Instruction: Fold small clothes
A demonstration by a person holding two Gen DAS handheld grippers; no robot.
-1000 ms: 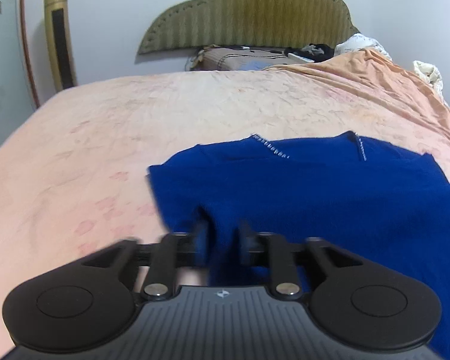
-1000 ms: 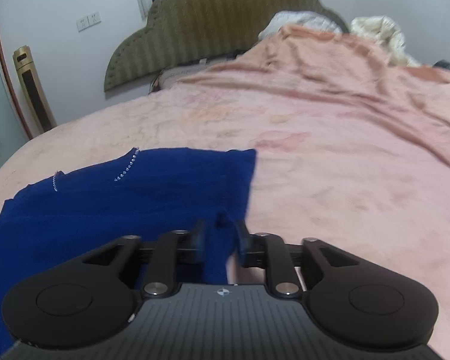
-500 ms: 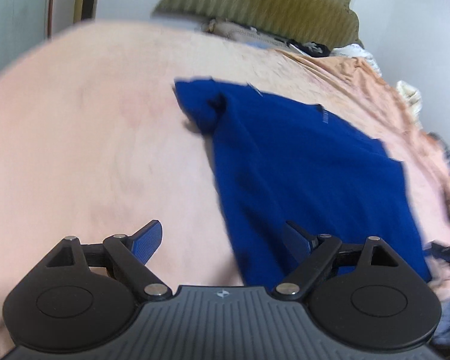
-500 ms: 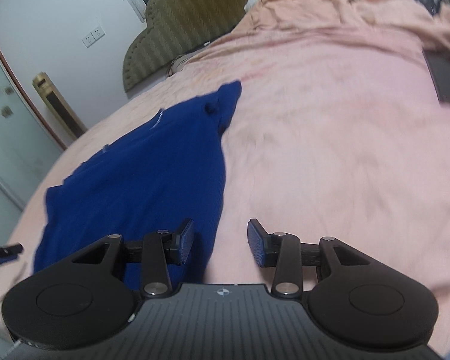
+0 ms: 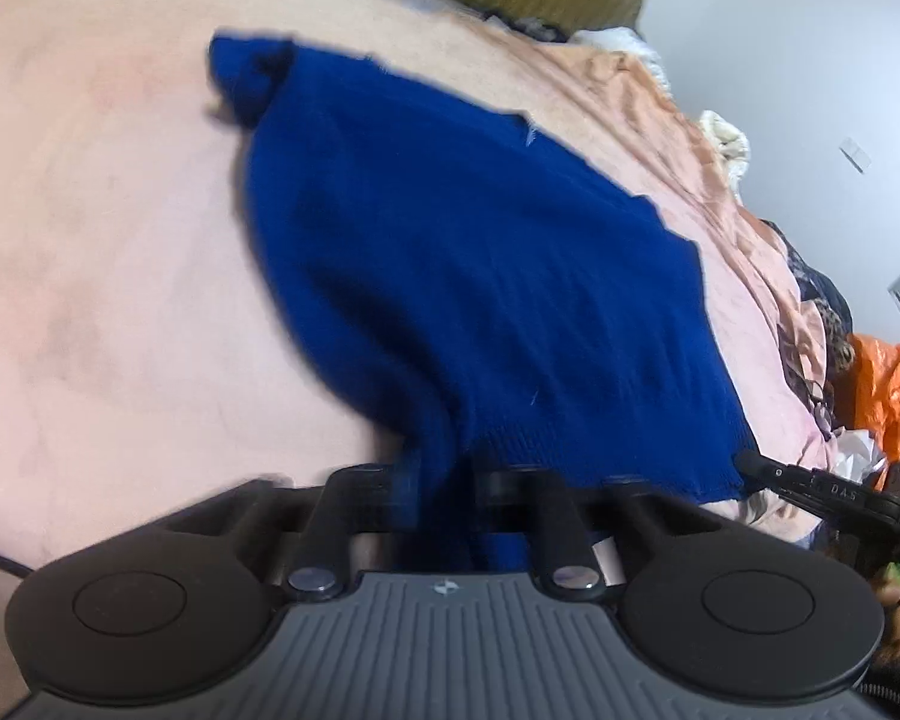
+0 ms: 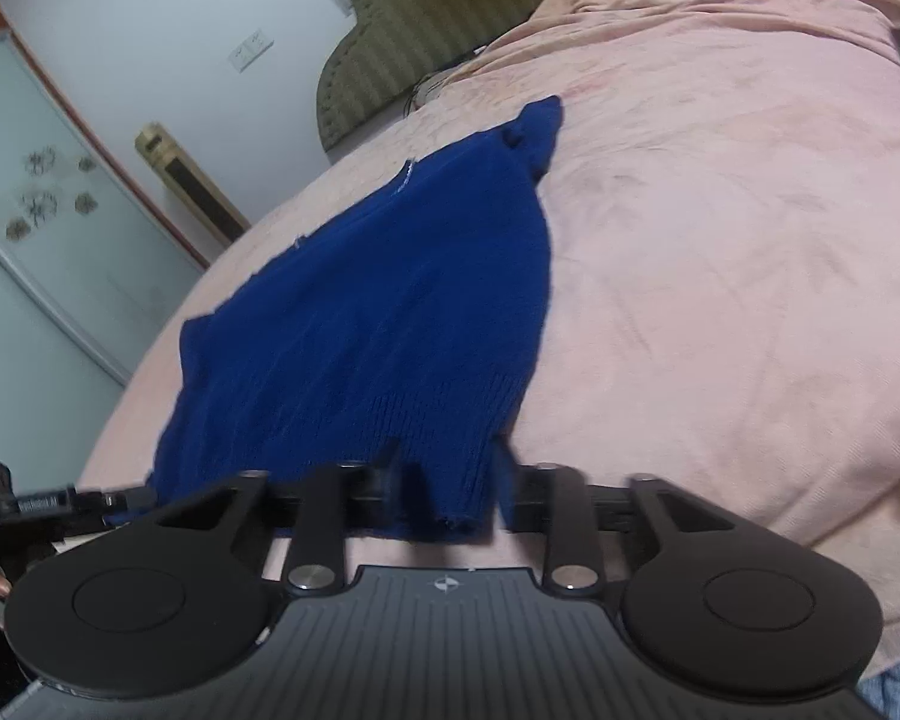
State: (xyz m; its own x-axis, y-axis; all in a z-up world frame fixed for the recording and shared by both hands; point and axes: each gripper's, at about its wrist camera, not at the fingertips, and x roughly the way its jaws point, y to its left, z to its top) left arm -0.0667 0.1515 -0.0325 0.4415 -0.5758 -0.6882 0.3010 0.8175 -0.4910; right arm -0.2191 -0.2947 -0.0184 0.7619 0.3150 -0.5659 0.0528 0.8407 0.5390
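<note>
A dark blue knitted top (image 5: 480, 264) lies spread flat on the pink bedspread (image 5: 102, 276), its ribbed hem toward me. My left gripper (image 5: 444, 486) is shut on the hem's left corner. My right gripper (image 6: 450, 480) is closed on the hem's right corner (image 6: 456, 480); the fabric bunches between its fingers. In the right wrist view the top (image 6: 390, 300) stretches away toward the headboard. The other gripper's tip shows at each view's edge, in the left wrist view (image 5: 810, 480) and in the right wrist view (image 6: 42, 504).
A green padded headboard (image 6: 438, 18) stands at the far end of the bed. Rumpled orange-pink bedding (image 5: 660, 114) and an orange bag (image 5: 888, 396) lie to the right. A gold floor unit (image 6: 192, 186) stands by the wall.
Both grippers let go of the top's far corners, drew back open to the near hem, and have now closed on its two corners.
</note>
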